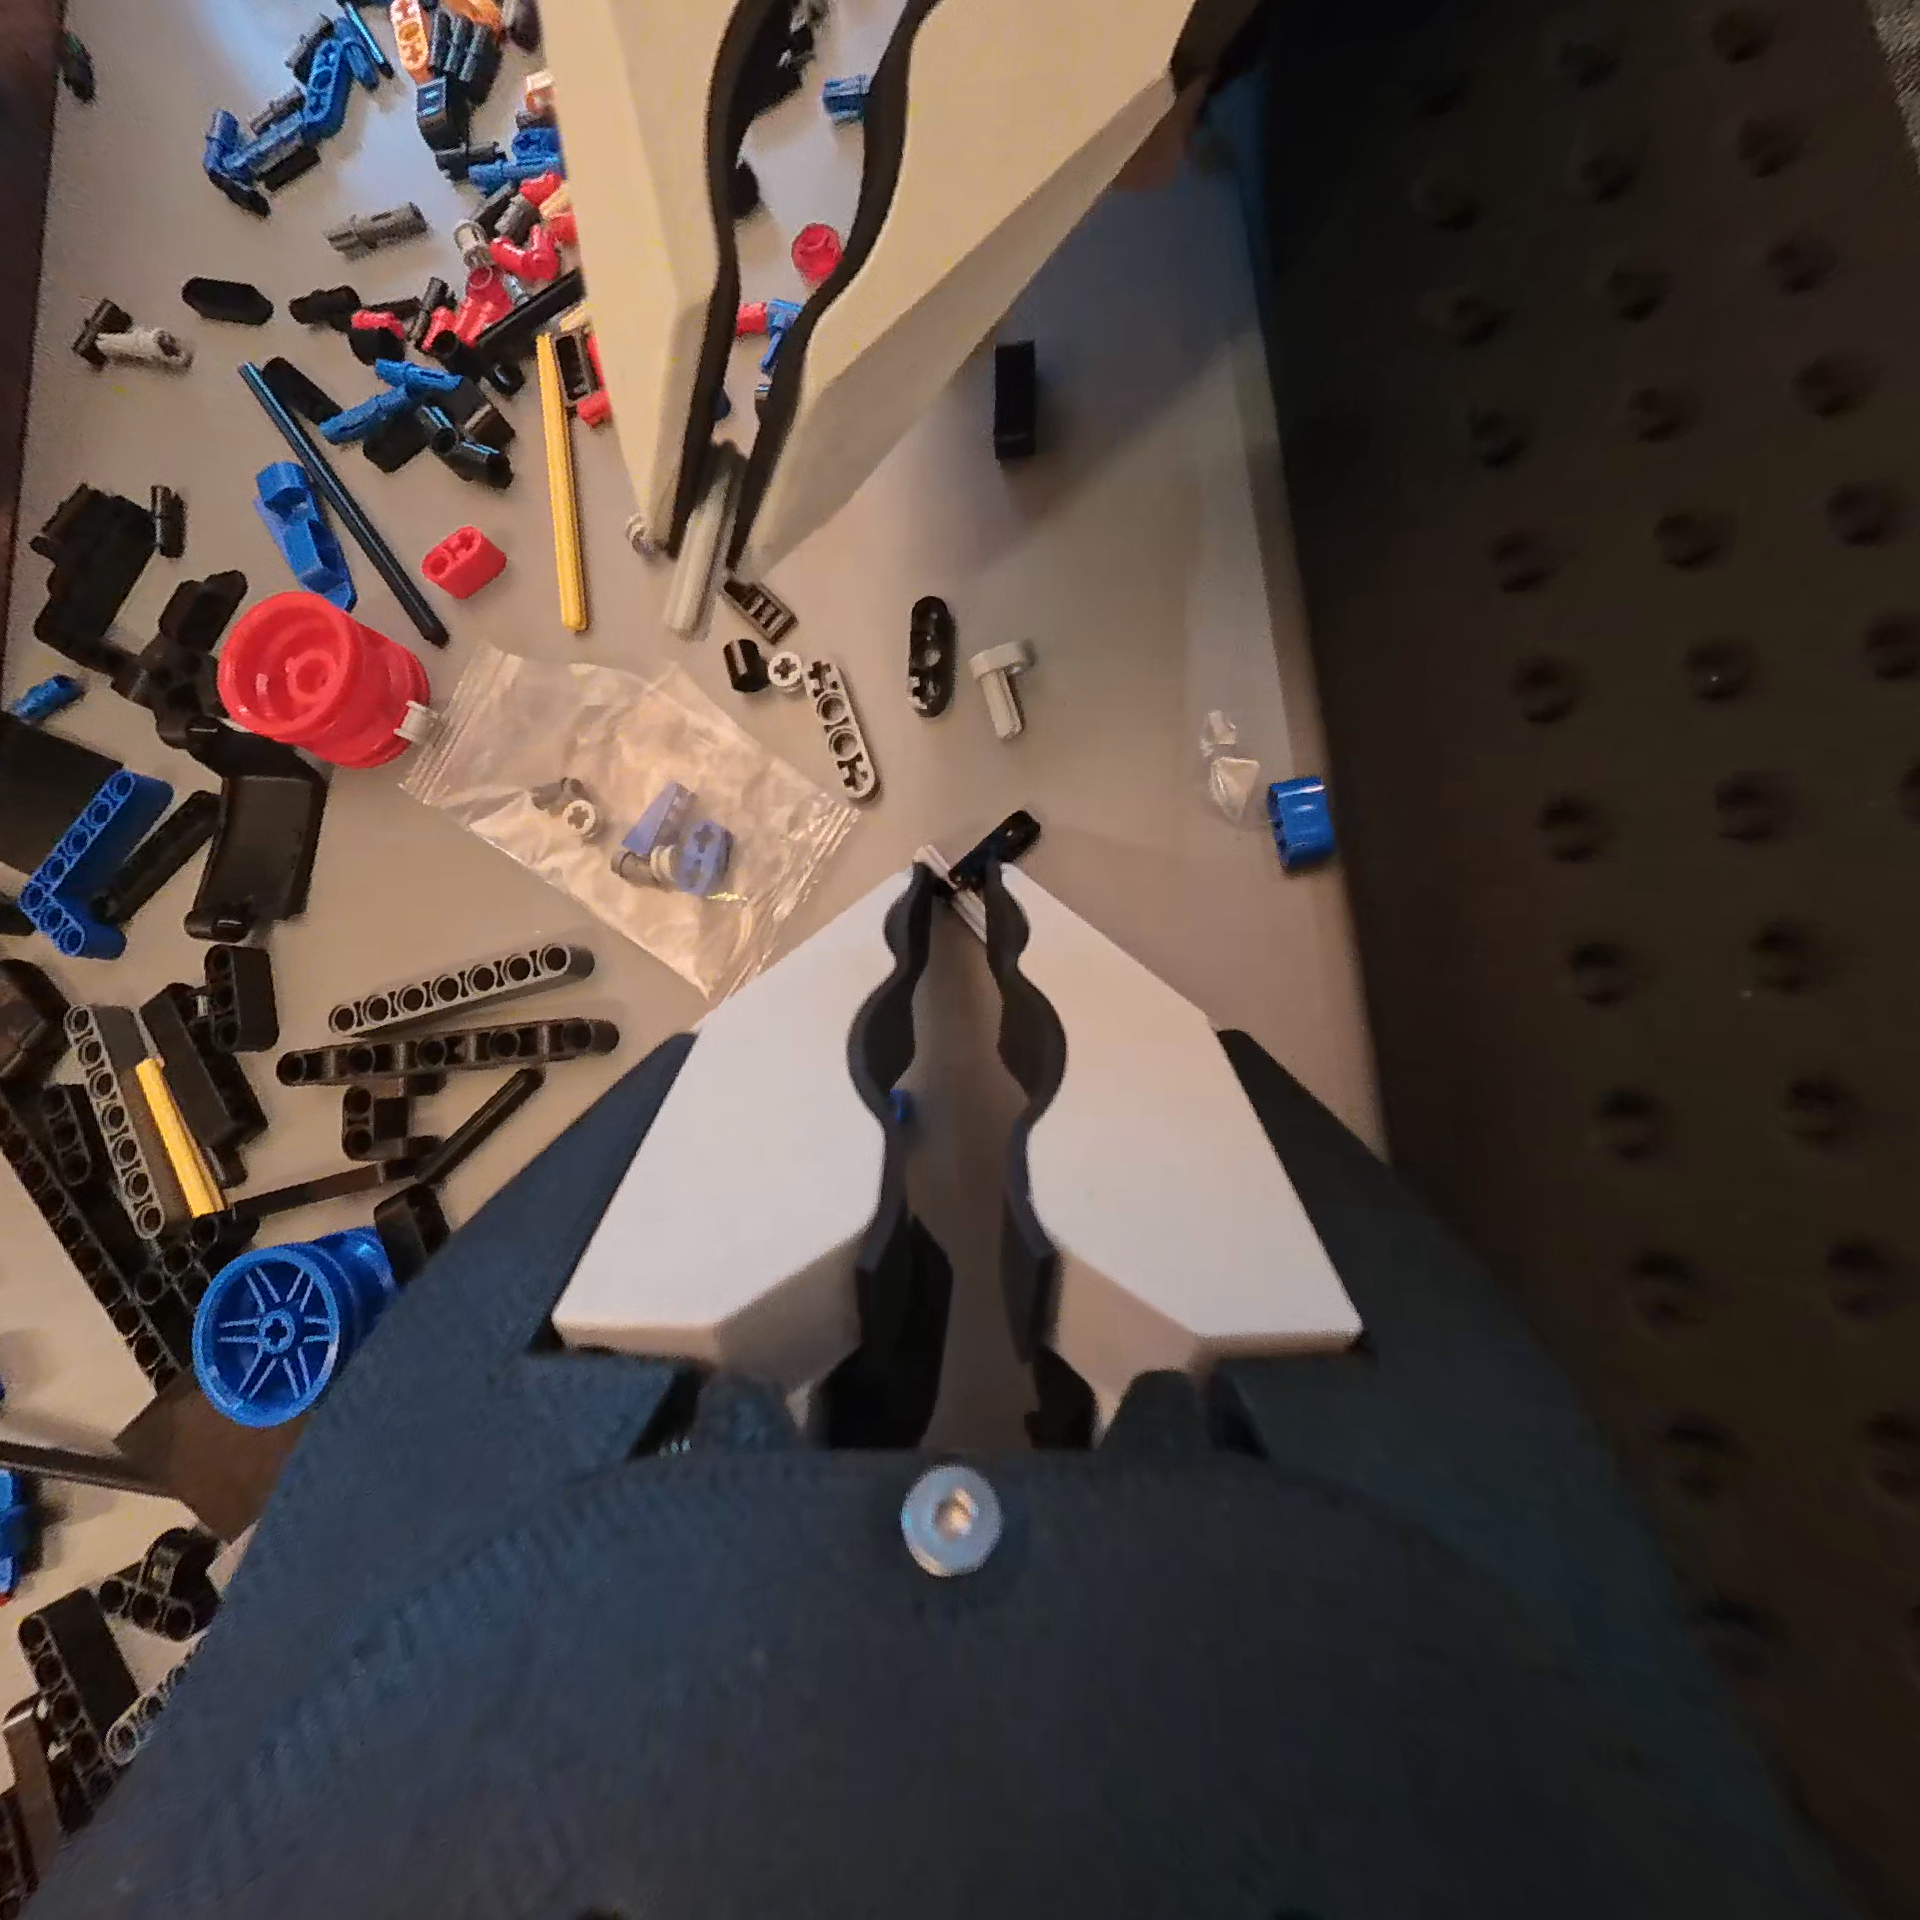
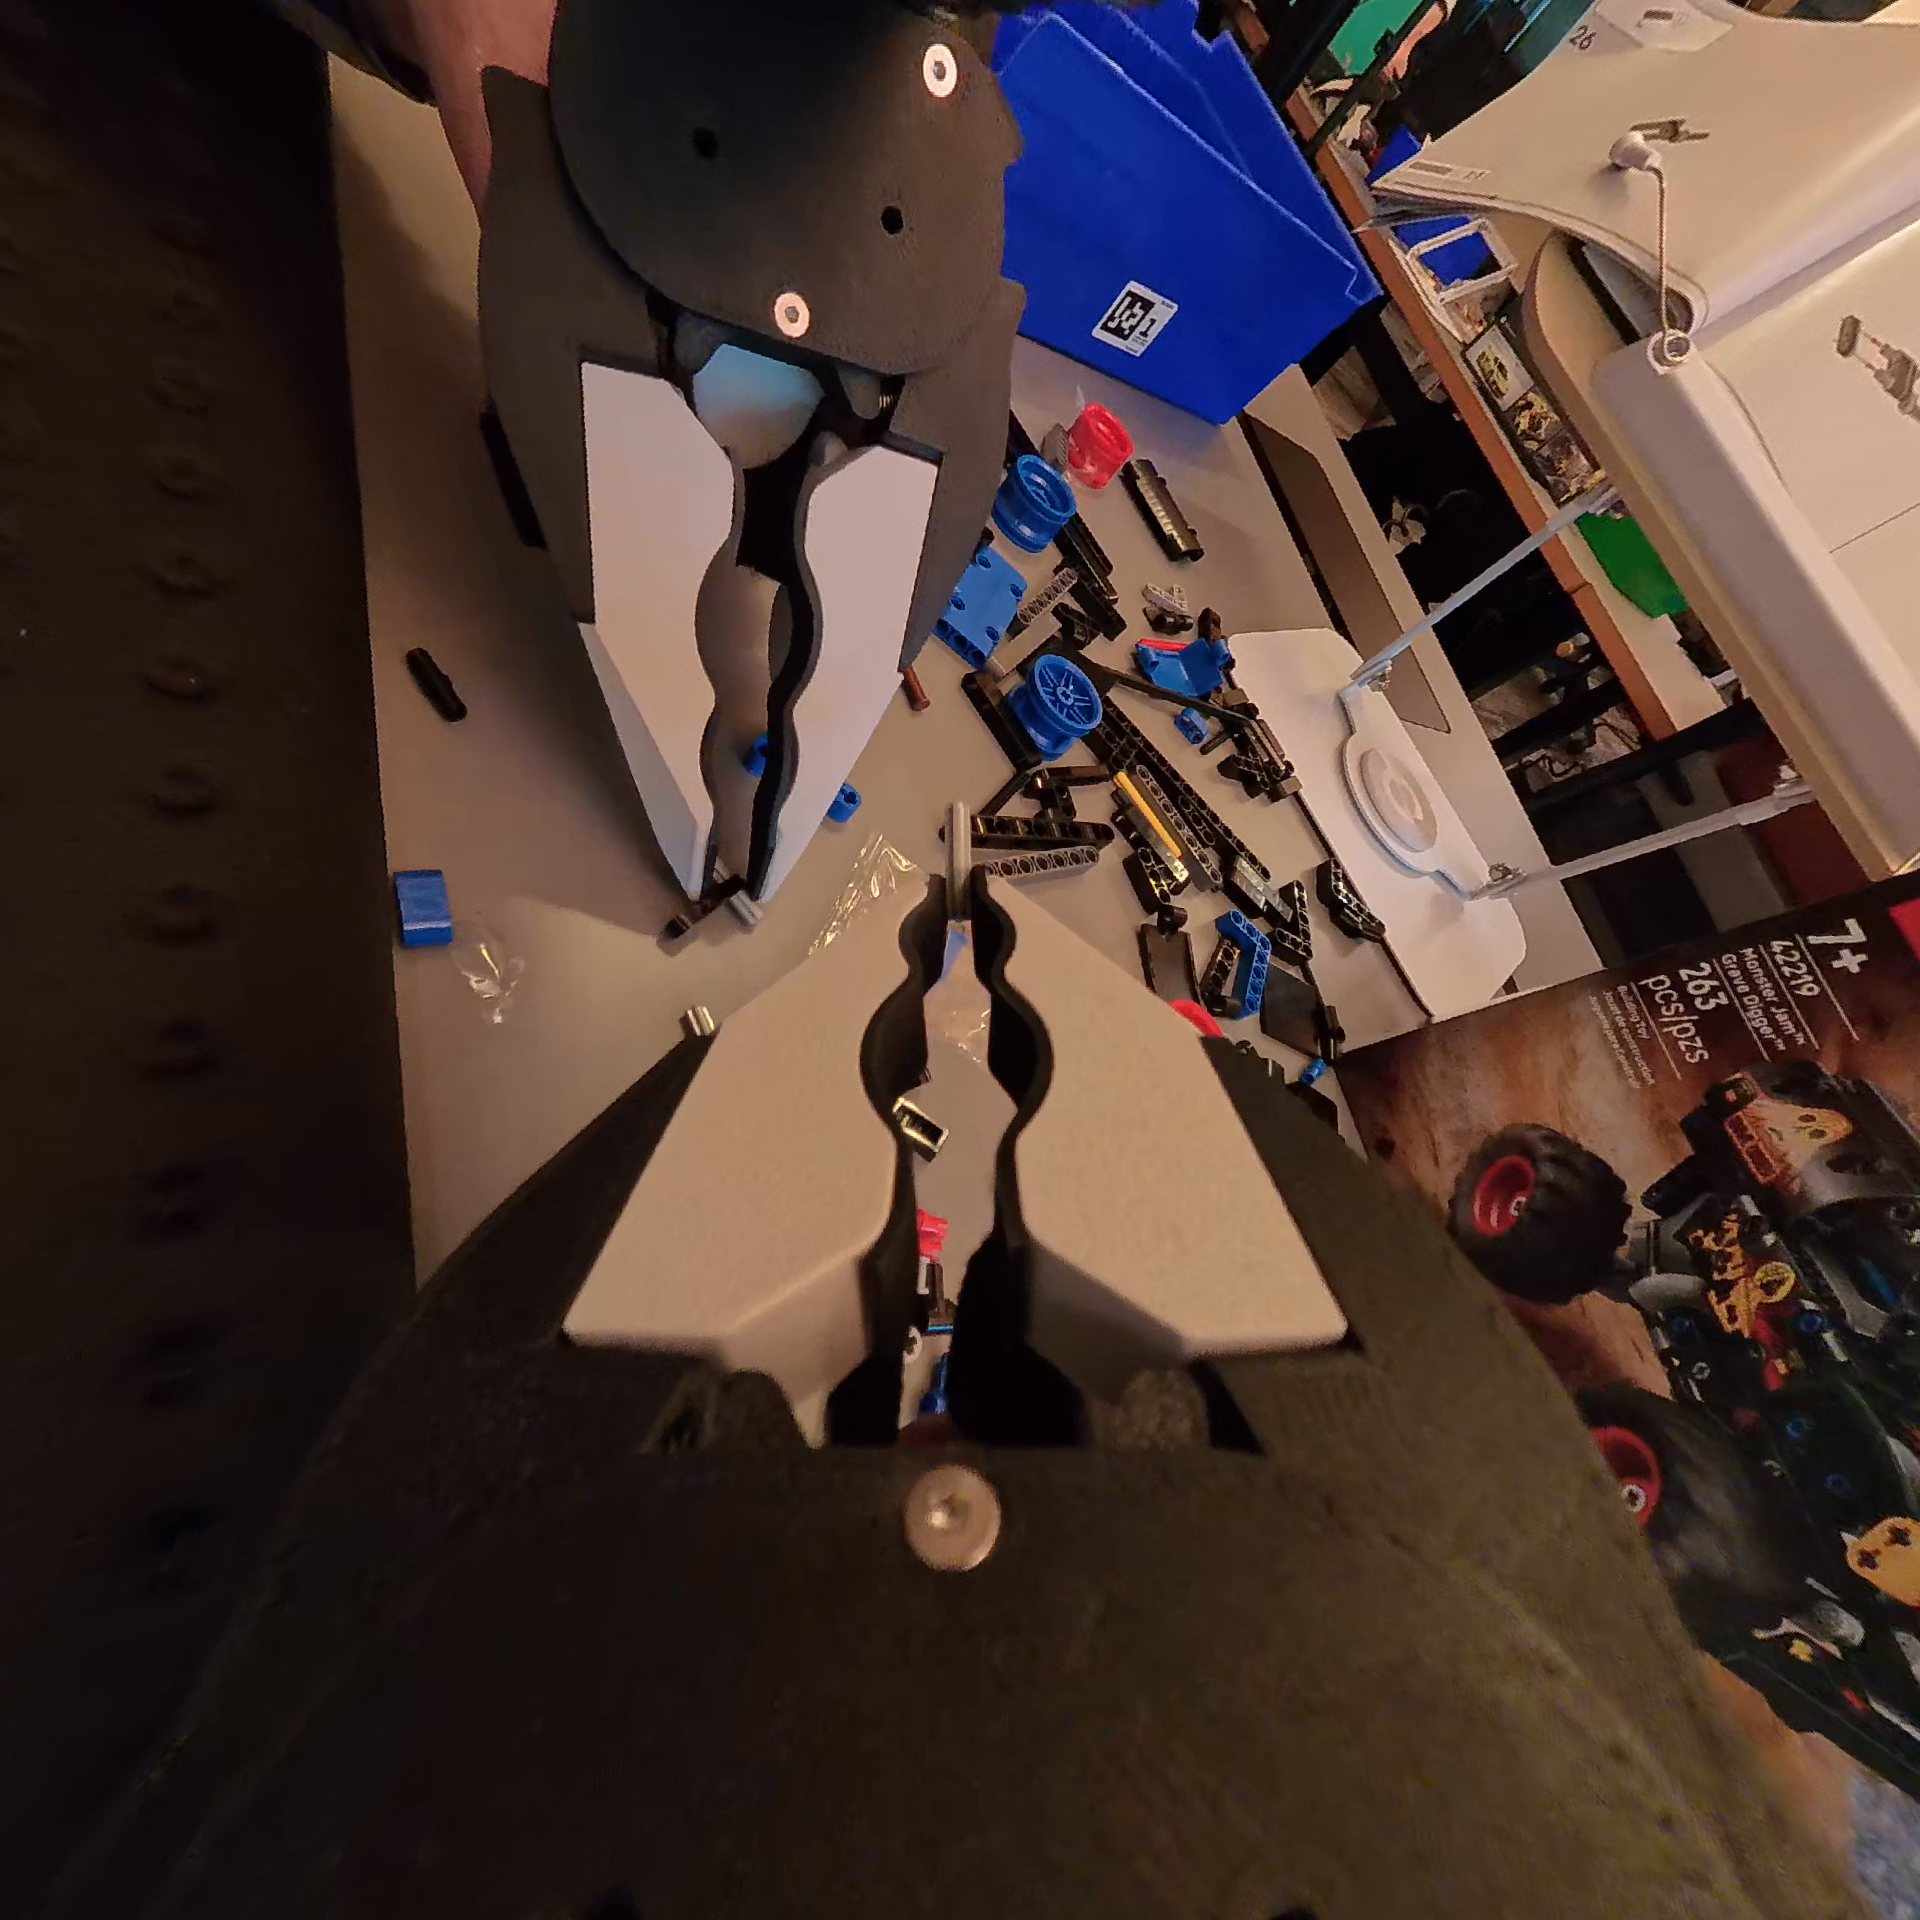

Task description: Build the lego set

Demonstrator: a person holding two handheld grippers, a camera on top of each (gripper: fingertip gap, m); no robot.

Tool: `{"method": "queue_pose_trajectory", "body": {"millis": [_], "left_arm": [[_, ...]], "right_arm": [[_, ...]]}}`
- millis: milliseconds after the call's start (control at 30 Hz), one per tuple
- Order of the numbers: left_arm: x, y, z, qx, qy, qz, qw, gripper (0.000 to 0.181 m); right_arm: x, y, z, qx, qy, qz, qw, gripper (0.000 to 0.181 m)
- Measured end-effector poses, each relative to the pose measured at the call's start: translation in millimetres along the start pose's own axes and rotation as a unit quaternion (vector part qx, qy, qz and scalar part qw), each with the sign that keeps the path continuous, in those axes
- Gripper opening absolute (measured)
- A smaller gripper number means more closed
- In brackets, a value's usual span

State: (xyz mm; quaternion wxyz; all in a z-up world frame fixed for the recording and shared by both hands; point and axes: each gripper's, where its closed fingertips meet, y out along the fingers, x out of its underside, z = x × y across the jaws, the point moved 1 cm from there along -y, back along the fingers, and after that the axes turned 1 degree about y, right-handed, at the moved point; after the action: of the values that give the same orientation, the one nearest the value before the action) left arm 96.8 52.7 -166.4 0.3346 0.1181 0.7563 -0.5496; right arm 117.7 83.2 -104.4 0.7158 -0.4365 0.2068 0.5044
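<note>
**Both claws pinched on tiny lego bits over the bench**

The left claw (image 1: 961,878) is seen closed on a small black pin (image 1: 1000,836) with a light grey bit beside it, held right at the tips just above the grey bench (image 1: 1122,644). In the right wrist view the same claw (image 2: 727,894) is shown from the front, tips down near the bench, with the black and grey piece (image 2: 717,906) poking out at the bottom.

The right claw (image 2: 961,899) is clamped on a thin grey axle (image 2: 958,852), which is held upright between the tips. From the left wrist view that claw (image 1: 717,520) is seen coming in from the top, the grey axle (image 1: 701,566) stuck out of its tips, close to the bench.

The rest of the set is scattered on the bench: a red wheel (image 1: 312,675), a blue wheel (image 1: 275,1330), a yellow axle (image 1: 561,488), black beams (image 1: 447,1060) and a clear bag (image 1: 634,800) with a few small parts inside, lying between the two claws. A blue block (image 1: 1299,821) is sat near the bench edge, just beside a crumpled scrap of clear plastic. The set's box (image 2: 1683,1299) is seen at the right, and a blue bin (image 2: 1143,208) at the far end.
</note>
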Motion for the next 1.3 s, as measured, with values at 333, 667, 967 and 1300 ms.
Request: {"method": "queue_pose_trajectory", "body": {"millis": [333,667,967,1300], "left_arm": [[2.0,-7.6,-0.6,0.011,-0.005,0.009,1.0,0.039],[-0.7,-6.8,1.0,-0.001,-0.026,-0.019,0.999,0.036],[-6.6,-3.7,10.2,-0.057,-0.143,-0.068,0.986,0.039],[-8.7,6.6,7.3,-0.098,-0.166,-0.072,0.978,0.011]], "right_arm": [[4.7,-0.2,0.6,-0.002,0.005,-0.008,1.0,0.003],[7.6,-1.0,0.7,-0.005,0.009,-0.012,1.0,0.003],[7.4,-1.5,-1.5,-0.011,0.007,-0.011,1.0,0.003],[2.1,-7.6,-1.7,-0.01,0.008,0.005,1.0,0.003]]}}
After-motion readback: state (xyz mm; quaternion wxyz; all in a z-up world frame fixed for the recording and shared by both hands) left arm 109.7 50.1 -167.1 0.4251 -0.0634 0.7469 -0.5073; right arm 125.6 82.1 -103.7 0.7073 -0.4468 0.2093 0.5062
